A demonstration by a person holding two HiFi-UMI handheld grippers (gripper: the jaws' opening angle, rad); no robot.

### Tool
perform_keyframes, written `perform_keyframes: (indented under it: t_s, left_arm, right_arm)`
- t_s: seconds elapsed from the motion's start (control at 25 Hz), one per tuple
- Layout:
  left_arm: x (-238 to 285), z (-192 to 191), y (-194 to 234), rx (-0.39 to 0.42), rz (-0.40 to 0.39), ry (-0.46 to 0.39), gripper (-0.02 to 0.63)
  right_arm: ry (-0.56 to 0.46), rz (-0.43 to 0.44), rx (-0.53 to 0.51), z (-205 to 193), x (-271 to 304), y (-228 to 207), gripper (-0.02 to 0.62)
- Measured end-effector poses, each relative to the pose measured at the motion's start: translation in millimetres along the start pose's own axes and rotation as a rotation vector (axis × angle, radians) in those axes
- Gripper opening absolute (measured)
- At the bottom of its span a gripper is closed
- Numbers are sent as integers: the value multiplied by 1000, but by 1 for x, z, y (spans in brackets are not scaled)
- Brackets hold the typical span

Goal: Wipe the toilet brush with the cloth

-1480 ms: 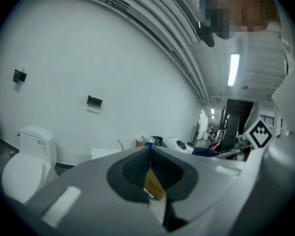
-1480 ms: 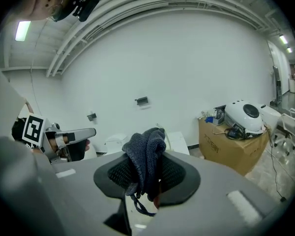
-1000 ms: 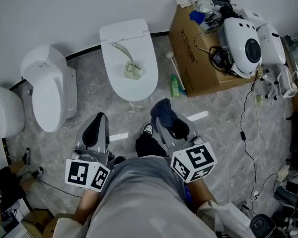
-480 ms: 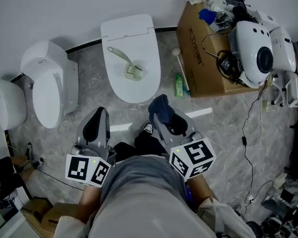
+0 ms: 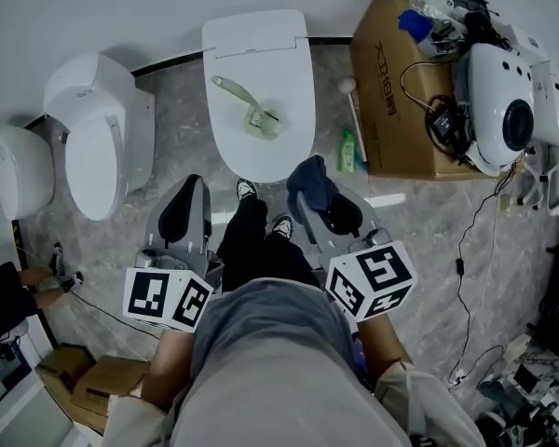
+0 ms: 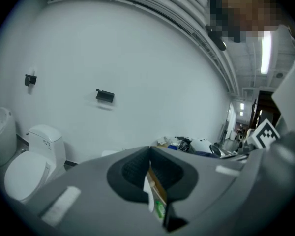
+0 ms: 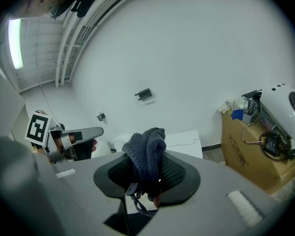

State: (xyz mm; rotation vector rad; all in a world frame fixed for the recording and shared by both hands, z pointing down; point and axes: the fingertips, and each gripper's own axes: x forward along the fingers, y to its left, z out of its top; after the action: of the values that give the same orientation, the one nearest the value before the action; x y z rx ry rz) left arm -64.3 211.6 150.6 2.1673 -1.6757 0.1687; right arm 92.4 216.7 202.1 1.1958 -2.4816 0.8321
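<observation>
A pale green toilet brush [image 5: 250,111] lies on the shut lid of the middle white toilet [image 5: 281,68]. My right gripper [image 5: 322,203] is just short of the toilet's front right edge, shut on a dark blue cloth [image 5: 309,177]. The cloth [image 7: 147,149] bunches up above the right gripper [image 7: 147,175], with the toilet's tank [image 7: 183,138] behind it. My left gripper [image 5: 186,203] hovers to the toilet's front left, apart from it. The left gripper [image 6: 148,157] is shut, with nothing between its pads.
Two more white toilets [image 5: 98,147] [image 5: 9,189] stand at the left. A cardboard box [image 5: 401,91] with white devices [image 5: 512,110] stands at the right, a green bottle [image 5: 347,149] beside it. Cables [image 5: 466,250] trail over the marble floor. The person's legs and shoes [image 5: 261,236] are between the grippers.
The person has stepped towards the middle toilet, and legs and shoes now show in front of it. Both grippers came closer to the toilet, with their hold unchanged.
</observation>
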Motion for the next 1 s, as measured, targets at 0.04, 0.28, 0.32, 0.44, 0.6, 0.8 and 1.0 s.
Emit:
perform_keyframes:
  t_s: [0.04, 0.28, 0.32, 0.44, 0.6, 0.8, 1.0]
  left_arm:
    - [3, 0, 3, -9, 3, 3, 0]
    - [30, 0, 25, -52, 25, 15, 0]
    - [37, 0, 30, -58, 28, 20, 0]
    - [61, -2, 47, -74, 40, 39, 0]
    - [97, -3, 70, -95, 46, 67, 0]
    - [144, -10, 91, -141, 7, 125, 0]
    - [190, -21, 110, -176, -15, 176, 0]
  right_arm:
    - [3, 1, 1, 1, 3, -2, 115]
    - [7, -1, -16, 17, 26, -9, 115]
    - [7, -4, -18, 22, 31, -10, 115]
    - [15, -3, -14, 34, 49, -13, 115]
    - [40, -2, -21, 46, 83, -19, 115]
    - [63, -19, -12, 65, 122, -26, 115]
    - [93, -52, -4, 78, 158, -40, 115]
